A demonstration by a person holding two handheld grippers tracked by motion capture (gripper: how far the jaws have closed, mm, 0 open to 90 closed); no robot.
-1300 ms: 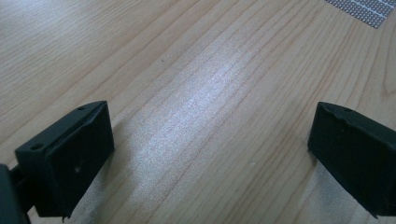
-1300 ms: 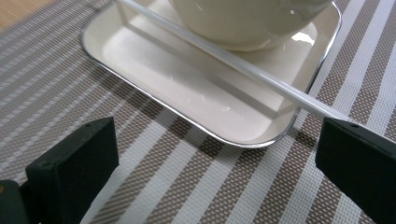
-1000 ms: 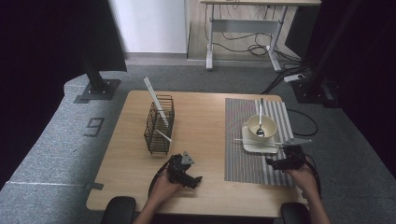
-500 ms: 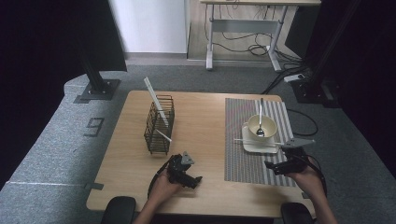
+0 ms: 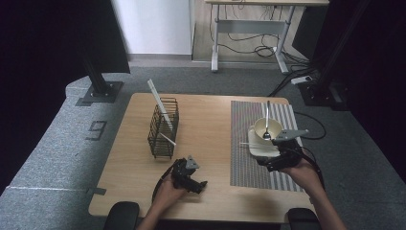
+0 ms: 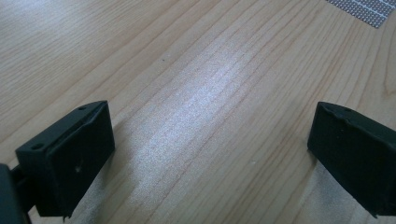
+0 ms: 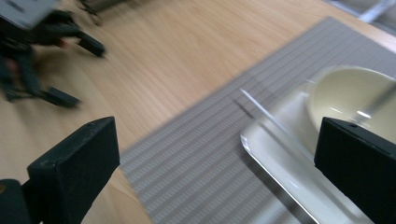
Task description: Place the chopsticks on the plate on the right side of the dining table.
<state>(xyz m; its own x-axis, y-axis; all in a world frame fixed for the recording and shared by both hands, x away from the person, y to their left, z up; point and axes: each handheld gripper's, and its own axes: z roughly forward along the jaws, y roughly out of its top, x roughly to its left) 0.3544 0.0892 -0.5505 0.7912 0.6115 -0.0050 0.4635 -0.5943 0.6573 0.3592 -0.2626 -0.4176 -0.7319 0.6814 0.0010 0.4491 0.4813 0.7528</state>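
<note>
Just beyond the open right claw (image 5: pixel 271 163), plate (image 7: pixel 285 172) with bowl (image 5: pixel 267 128), left claw (image 5: pixel 194 184) open

The high view looks forward and down from above the near edge of the pale wooden table (image 5: pixel 210 120), taking in all of it. The left gripper view sits very close over bare tabletop near the front. The right gripper view looks leftwards, low across the grey striped placemat (image 7: pixel 224 154) and white rectangular plate (image 7: pixel 280 158), which the high view shares.
</note>
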